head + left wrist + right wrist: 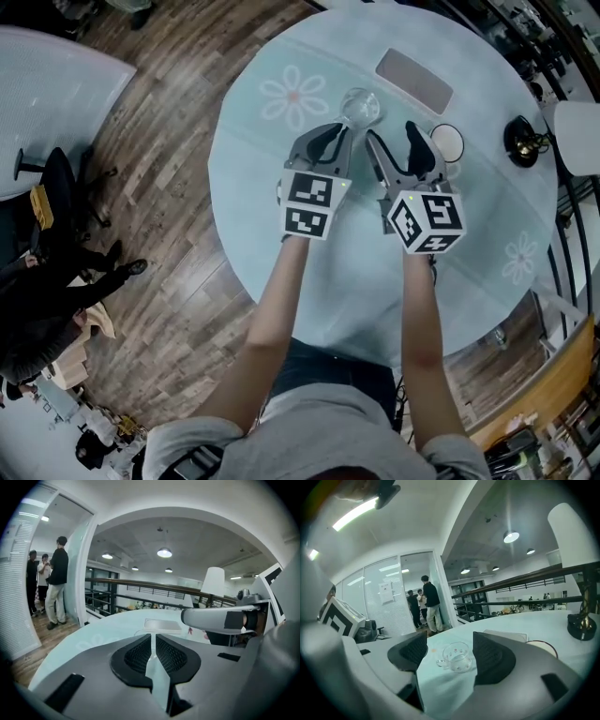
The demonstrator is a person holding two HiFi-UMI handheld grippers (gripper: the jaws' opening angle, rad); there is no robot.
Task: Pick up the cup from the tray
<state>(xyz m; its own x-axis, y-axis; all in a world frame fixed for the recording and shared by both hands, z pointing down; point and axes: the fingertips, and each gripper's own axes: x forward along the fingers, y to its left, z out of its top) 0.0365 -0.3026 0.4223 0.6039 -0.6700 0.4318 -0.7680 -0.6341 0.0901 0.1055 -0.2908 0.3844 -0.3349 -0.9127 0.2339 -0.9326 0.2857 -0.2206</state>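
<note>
Although the task names the tray, the cup [360,106] is seen standing upright on the pale tablecloth [281,169], near the grey tray [413,80] but apart from it, and the tray itself is seen bare. It is a small clear glass cup, and in the right gripper view a little handle can be made out on its left side.

The right gripper [450,639] is held with its jaws wide apart. The cup is framed in the gap between them but lies just ahead of the pads, so it is touched by neither. The left gripper [151,637] is held beside it with its jaws drawn almost together, only a thin slit being left and nothing lying in it.

The step in hand is judged to be the approach: the cup is lined up but not yet gripped. For the next move, the right gripper would need to be brought forward until the glass wall is flanked by both pads, clear of the handle. A gentle closing is called for, since smooth glass is likely to slip or tip if it is pushed from one side.
</note>
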